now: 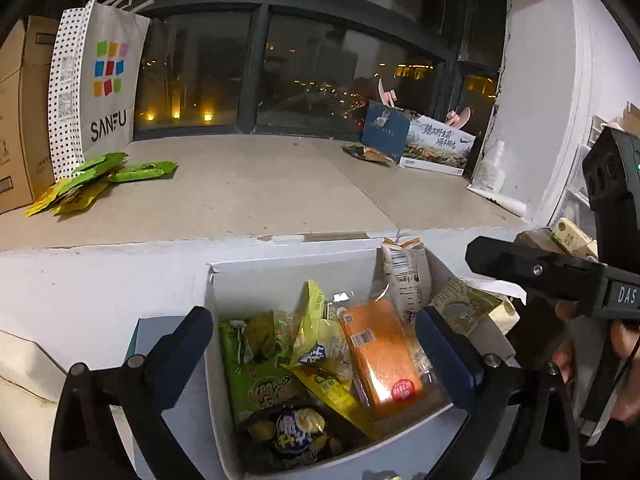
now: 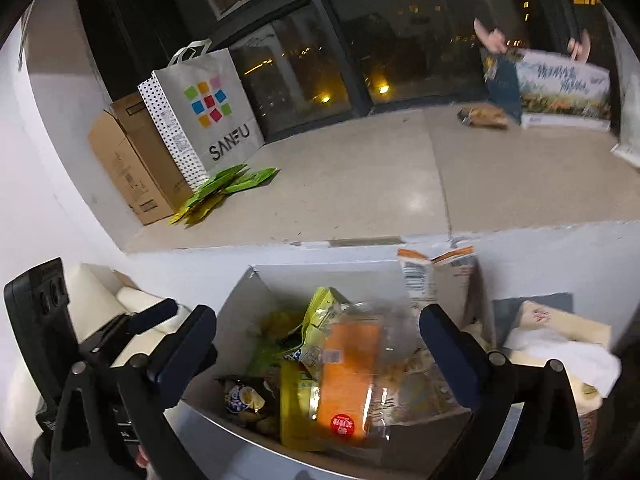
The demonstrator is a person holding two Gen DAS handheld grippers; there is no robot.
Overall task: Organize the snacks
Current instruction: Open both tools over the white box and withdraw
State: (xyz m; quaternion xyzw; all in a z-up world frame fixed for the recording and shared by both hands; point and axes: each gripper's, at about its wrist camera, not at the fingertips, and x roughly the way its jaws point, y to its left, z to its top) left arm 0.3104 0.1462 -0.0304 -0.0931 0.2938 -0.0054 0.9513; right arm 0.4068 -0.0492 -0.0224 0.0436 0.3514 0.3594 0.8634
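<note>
A white open box [image 1: 280, 276] [image 2: 304, 280] below the window ledge holds several snack packs. An orange cake in clear wrap [image 1: 384, 360] [image 2: 348, 368] lies on top at the right. Green and yellow packs [image 1: 260, 364] [image 2: 296, 400] and a dark pack [image 1: 296, 436] [image 2: 244, 398] lie beside it. A tall orange-white pack [image 1: 408, 272] [image 2: 436, 276] stands at the box's right wall. My left gripper [image 1: 316, 344] is open above the box. My right gripper [image 2: 320, 344] is open above the same box, and shows in the left wrist view [image 1: 520, 264].
On the ledge stand a cardboard box [image 2: 132, 160], a SANFU paper bag [image 1: 96, 84] [image 2: 208, 112] with green and yellow sachets [image 1: 92, 180] [image 2: 224, 188] at its foot, a printed box [image 1: 420, 140] [image 2: 560, 92] and a brown pack [image 1: 368, 154] [image 2: 484, 116].
</note>
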